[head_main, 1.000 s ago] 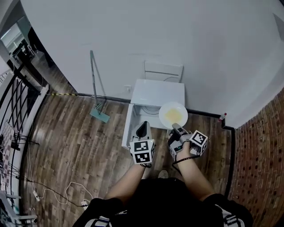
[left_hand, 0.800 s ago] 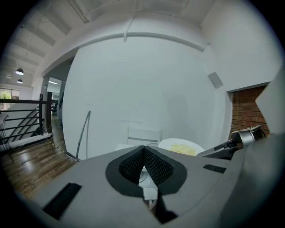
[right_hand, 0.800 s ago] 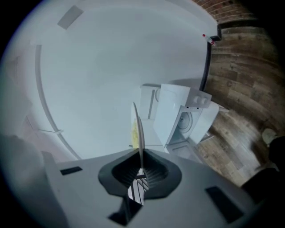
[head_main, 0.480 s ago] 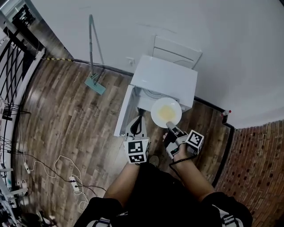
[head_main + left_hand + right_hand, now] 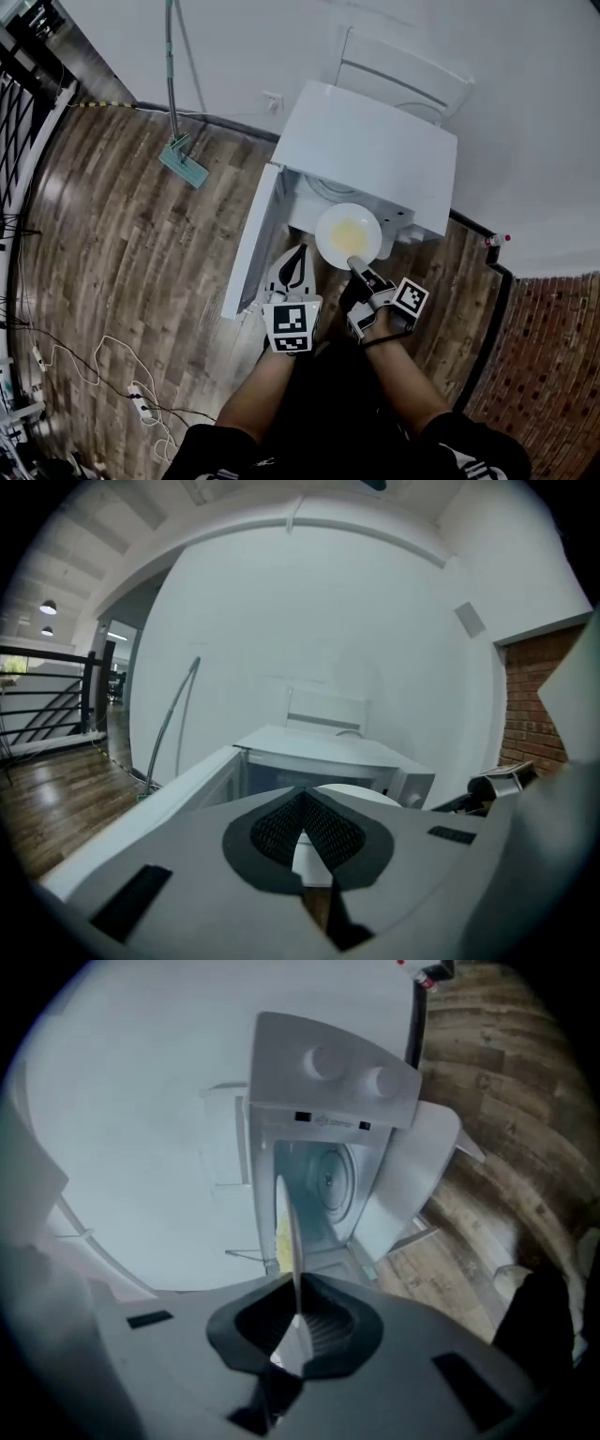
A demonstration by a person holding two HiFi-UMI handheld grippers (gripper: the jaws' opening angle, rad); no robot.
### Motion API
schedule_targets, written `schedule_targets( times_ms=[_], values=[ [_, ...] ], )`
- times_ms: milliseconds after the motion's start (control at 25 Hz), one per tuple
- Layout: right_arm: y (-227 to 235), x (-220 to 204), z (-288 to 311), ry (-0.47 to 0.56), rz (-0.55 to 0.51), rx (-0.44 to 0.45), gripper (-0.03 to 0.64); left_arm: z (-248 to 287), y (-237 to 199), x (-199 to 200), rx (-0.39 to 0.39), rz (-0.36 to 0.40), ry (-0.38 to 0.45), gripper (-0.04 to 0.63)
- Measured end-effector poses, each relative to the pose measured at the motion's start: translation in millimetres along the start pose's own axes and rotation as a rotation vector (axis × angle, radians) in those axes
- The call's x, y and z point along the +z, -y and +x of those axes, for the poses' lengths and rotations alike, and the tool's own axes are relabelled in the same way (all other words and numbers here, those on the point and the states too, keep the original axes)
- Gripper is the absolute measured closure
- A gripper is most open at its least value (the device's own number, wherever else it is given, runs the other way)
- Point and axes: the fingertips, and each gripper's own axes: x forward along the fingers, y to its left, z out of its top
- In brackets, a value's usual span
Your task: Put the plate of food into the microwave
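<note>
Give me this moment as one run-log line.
stage: plate held at microwave opening | door: open | right gripper: shut on plate rim | left gripper: shut, empty

Left gripper (image 5: 298, 255), right gripper (image 5: 355, 266) grey; black sleeves (image 5: 214, 452)

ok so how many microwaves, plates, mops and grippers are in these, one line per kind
microwave: 1
plate of food: 1
mop: 1
grippers: 2, the left gripper and the right gripper
total: 5
</note>
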Motion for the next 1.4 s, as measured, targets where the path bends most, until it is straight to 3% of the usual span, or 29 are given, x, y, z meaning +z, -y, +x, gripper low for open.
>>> schedule_targets(
  times_ms=[280,560,800,960,1160,1400],
  values=[
    [70,57,105,0.039,-0.019,0.114,0.592,85,-22,-76,-0.006,0.015,0.114,0.604],
    [64,94,148,0.118,-0.068,0.18,0.592,109,-26,-104,-0.02,0.052,0.164,0.604],
    [63,112,174,0.201,-0.102,0.083,0.59,101,-27,-91,-0.031,0.039,0.166,0.604],
    [59,127,188,0.253,-0.182,0.019,0.577,94,-34,-82,-0.013,0.043,0.196,0.604],
    [54,148,195,0.319,-0.263,-0.04,0.573,94,-40,-94,-0.006,0.036,0.169,0.604],
    [42,162,195,0.402,-0.517,-0.135,0.529,96,-37,-96,-0.021,0.055,0.155,0.604]
  ],
)
